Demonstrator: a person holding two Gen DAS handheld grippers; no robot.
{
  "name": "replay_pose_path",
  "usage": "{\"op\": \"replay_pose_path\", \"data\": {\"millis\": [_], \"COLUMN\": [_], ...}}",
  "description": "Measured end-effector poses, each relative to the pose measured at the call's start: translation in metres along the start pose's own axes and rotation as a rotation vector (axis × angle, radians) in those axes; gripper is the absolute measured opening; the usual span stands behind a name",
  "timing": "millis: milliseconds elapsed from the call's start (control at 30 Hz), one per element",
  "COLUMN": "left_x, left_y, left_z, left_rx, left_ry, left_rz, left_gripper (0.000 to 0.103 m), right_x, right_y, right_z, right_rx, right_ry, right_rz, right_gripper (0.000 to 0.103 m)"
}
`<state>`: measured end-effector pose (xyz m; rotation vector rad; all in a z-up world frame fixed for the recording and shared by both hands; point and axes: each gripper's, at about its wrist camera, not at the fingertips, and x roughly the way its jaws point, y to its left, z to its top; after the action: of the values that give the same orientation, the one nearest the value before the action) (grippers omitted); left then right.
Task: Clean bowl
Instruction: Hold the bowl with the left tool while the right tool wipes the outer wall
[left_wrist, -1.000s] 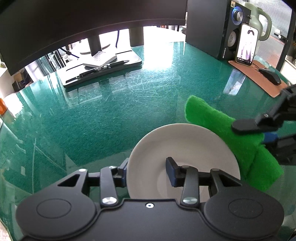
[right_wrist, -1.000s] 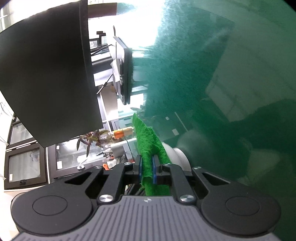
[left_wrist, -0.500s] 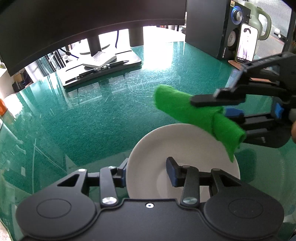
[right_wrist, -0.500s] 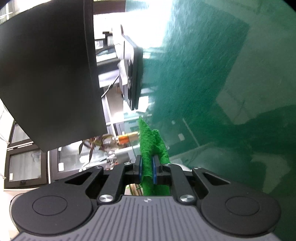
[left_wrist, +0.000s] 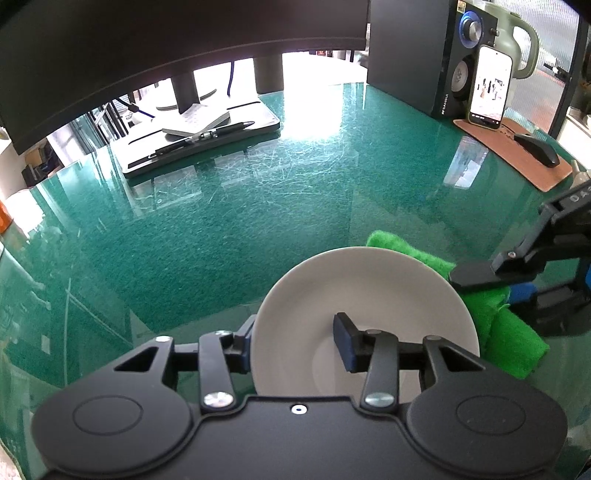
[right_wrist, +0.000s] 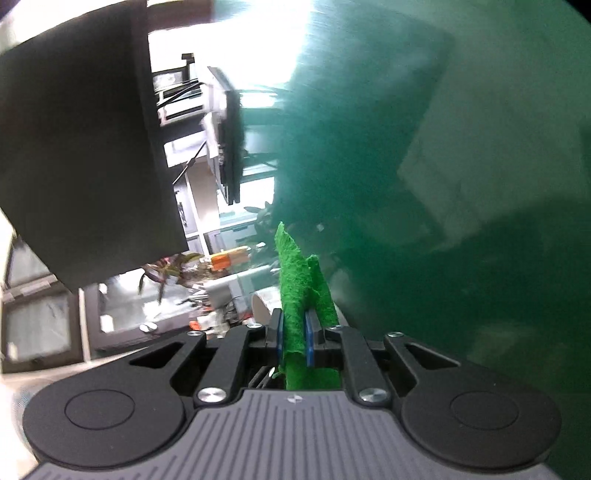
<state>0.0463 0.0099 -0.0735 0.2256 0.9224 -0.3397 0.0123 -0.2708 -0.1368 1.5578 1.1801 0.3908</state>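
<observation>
A pale grey bowl (left_wrist: 362, 295) sits on the green glass table (left_wrist: 221, 229), close in front of the left wrist camera. My left gripper (left_wrist: 293, 339) straddles its near-left rim, one finger outside and one inside the wall, shut on it. A bright green cloth (left_wrist: 513, 339) lies against the bowl's right and far side. My right gripper (left_wrist: 491, 291) comes in from the right edge, shut on that cloth. In the right wrist view the cloth (right_wrist: 293, 295) stands folded between the blue pads of the right gripper (right_wrist: 294, 325), the picture blurred.
A dark monitor spans the back. Beneath it sits a black tray with pens (left_wrist: 199, 144). Back right stand a black speaker (left_wrist: 417, 55), a lit phone (left_wrist: 489, 88), a green jug (left_wrist: 517, 33) and a mouse (left_wrist: 535, 149) on a brown pad.
Half a second ago the right gripper held the cloth raised over the bowl's far side. It has since come down and to the right, beside the bowl. The left gripper and bowl stayed put.
</observation>
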Motion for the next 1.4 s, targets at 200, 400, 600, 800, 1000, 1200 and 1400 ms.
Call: {"op": "replay_pose_path", "data": {"millis": [200, 400, 600, 800, 1000, 1200, 1400], "left_x": [0.000, 0.000, 0.000, 0.000, 0.000, 0.000, 0.000], "left_y": [0.000, 0.000, 0.000, -0.001, -0.001, -0.002, -0.002], "left_z": [0.000, 0.000, 0.000, 0.001, 0.001, 0.001, 0.002], "left_rx": [0.008, 0.011, 0.013, 0.017, 0.026, 0.022, 0.029], "left_ry": [-0.001, -0.004, -0.008, 0.000, 0.010, 0.012, 0.016], "left_rz": [-0.001, -0.005, -0.007, -0.007, -0.017, -0.015, -0.013], "left_gripper": [0.042, 0.042, 0.042, 0.043, 0.046, 0.046, 0.046], "right_x": [0.018, 0.008, -0.009, 0.019, 0.005, -0.010, 0.024], "right_y": [-0.010, -0.010, -0.020, -0.008, -0.010, -0.020, -0.006], "right_z": [0.010, 0.004, -0.004, 0.017, 0.014, 0.003, 0.024], "right_rx": [0.121, 0.127, 0.154, 0.112, 0.088, 0.099, 0.068], "right_ry": [-0.025, -0.026, -0.008, -0.016, 0.008, 0.048, 0.029], "right_rz": [0.062, 0.093, 0.061, 0.077, 0.084, 0.048, 0.082], "right_gripper": [0.013, 0.013, 0.013, 0.013, 0.013, 0.013, 0.013]}}
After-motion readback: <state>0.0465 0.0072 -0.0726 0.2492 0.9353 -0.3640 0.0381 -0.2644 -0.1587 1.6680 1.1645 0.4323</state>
